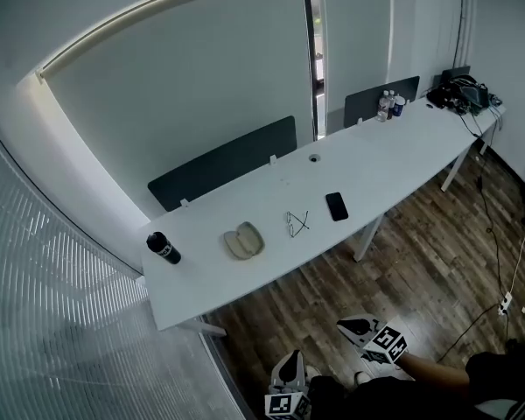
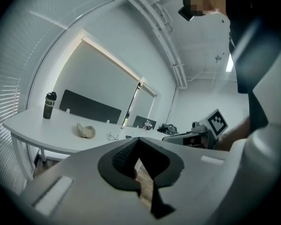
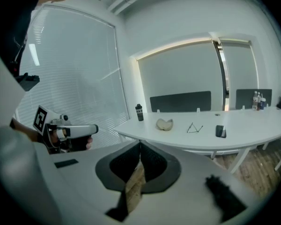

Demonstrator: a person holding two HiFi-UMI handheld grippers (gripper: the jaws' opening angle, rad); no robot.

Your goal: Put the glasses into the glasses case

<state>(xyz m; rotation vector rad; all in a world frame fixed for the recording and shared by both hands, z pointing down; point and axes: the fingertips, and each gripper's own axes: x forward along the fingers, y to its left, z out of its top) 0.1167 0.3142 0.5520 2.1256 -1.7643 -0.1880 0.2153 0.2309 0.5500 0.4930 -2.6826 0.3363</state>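
Note:
The thin-framed glasses [image 1: 297, 223] lie folded open on the long white table [image 1: 394, 151], with the beige glasses case [image 1: 244, 241] lying open just left of them. Both grippers are well short of the table, over the wooden floor. My left gripper [image 1: 290, 359] and right gripper [image 1: 348, 326] point toward the table, both shut and empty. The left gripper view has the case [image 2: 85, 131] and glasses [image 2: 113, 136] far beyond its shut jaws. From the right gripper view the case [image 3: 165, 124] and glasses [image 3: 194, 128] lie ahead on the table.
A black phone [image 1: 336, 206] lies right of the glasses and a black bottle [image 1: 163, 248] stands near the table's left end. Water bottles [image 1: 387, 105] and a dark heap of gear [image 1: 459, 94] sit at the far right end. Dark partition panels [image 1: 223, 163] line the table's back edge.

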